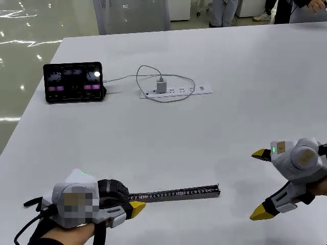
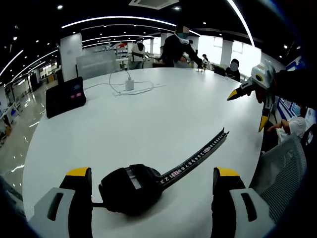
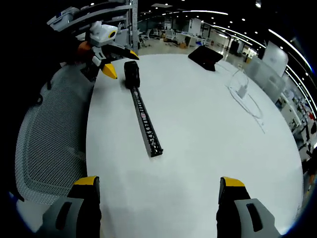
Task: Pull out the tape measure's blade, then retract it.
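Blade out flat, both grippers slack

Nearest the person, the tape measure case [image 2: 131,191] lies on the white table [image 1: 153,143] between the jaws of the left gripper [image 2: 152,172]. The jaws stand spread with a gap on either side of the case, straddling it rather than pinching, probably to fence it in when the blade runs back. From the case the blade [image 1: 179,193] lies straight along the table, its hooked end well away from the case. The pull looks done and the retraction is not yet made. Past that end and off to one side hovers the right gripper [image 1: 260,182], jaws wide with nothing between them, apart from the blade so that it is free to travel. Far beyond the case sit a power strip [image 1: 176,91] with a charger [image 1: 161,86] plugged in, and a dark tablet [image 1: 74,81].
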### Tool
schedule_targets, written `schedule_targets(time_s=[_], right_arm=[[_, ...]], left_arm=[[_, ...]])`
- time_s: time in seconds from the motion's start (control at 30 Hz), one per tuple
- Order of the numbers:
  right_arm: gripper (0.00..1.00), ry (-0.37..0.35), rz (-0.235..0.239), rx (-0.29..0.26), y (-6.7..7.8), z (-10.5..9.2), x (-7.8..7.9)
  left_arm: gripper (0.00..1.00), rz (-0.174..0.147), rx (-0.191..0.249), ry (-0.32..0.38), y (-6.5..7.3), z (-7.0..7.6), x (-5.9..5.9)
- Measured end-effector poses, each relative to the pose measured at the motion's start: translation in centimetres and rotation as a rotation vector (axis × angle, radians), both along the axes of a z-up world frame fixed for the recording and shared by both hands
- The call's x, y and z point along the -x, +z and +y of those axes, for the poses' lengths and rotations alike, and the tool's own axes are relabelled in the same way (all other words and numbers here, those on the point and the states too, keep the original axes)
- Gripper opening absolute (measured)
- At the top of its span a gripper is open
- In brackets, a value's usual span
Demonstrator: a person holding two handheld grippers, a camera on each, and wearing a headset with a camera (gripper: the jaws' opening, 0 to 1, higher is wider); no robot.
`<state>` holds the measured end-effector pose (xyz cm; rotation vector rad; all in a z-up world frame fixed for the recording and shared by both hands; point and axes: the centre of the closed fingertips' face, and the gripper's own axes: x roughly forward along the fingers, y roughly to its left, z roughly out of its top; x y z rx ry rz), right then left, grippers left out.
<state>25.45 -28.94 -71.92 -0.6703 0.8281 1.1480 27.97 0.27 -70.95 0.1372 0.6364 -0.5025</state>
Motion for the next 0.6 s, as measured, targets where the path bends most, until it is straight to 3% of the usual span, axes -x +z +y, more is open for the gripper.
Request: schedule_targets(time_s=[0.2, 0.47, 0.6], right_arm=[[0.99, 0.059, -0.006, 0.034, -0.4, 0.9, -1.4], [0.99, 0.121, 0.006, 0.072, -1.4, 2.5, -2.4], [0.99, 0.141, -0.003, 0.079, -1.8, 3.2, -2.9]], left_arm=[[0.99, -0.009, -0.014, 0.011, -0.2, -0.2, -0.1], [0.99, -0.023, 0.037, 0.160, -0.5, 1.4, -0.8], [0.99, -0.047, 0.023, 0.178, -0.7, 2.0, -0.9]])
